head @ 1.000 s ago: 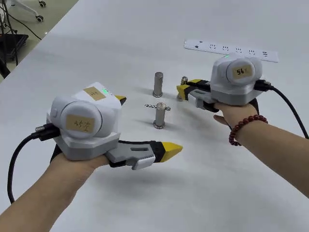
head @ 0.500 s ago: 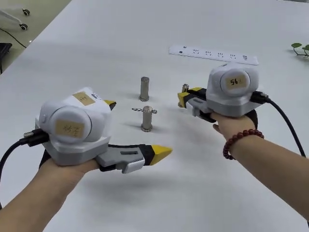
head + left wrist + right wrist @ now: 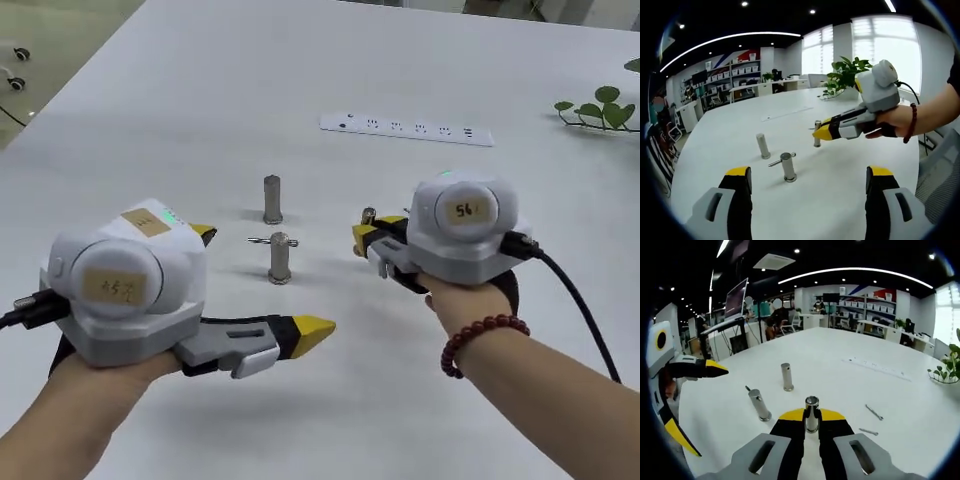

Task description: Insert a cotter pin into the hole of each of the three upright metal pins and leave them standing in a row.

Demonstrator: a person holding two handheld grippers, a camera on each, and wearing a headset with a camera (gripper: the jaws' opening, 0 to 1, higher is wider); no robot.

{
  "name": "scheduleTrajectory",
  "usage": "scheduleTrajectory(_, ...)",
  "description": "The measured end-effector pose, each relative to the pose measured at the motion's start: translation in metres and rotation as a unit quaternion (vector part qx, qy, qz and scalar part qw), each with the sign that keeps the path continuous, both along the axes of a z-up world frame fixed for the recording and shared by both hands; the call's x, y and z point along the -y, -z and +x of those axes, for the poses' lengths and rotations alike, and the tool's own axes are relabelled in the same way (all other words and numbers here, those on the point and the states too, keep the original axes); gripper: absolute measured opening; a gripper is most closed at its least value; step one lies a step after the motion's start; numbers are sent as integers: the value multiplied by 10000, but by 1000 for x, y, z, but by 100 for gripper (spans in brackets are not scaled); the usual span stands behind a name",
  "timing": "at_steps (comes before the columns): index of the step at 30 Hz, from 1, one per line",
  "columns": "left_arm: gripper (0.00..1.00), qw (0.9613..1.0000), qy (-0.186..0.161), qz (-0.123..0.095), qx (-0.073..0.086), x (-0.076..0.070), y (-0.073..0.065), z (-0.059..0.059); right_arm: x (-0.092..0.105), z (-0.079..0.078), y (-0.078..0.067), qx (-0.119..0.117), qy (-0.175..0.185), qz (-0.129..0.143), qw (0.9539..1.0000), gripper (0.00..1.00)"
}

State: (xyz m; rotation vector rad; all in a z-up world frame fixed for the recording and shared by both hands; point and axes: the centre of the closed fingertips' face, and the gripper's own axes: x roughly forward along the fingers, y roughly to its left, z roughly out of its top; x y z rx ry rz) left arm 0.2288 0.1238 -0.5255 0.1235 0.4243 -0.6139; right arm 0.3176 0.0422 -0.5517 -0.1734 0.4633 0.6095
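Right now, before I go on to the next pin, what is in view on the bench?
Metal pins: three, silver, upright: bare pin at the back; fitted pin nearer, with a cotter pin through it; held pin at the right.
Loose cotter pins: two, silver, lying beyond the held pin.
Power strip: one, white, far side.
Plant: one, green, far right.
Table: one, white.
Bracelet: one, dark red, right wrist.
Left gripper: grey and yellow, fingers open, holding nothing.
Right gripper: grey and yellow, shut on the held pin.
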Motion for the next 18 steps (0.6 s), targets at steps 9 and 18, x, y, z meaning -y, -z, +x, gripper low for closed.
scheduleTrajectory(9,94,10000,-43,28,-36,-3,-1,-8,2,-22,6,-81,42,27,10000,4)
scheduleTrajectory(18,93,9998,-154,-76,-74,-6,-1,-13,2,-39,15,-129,85,-61,9999,4)
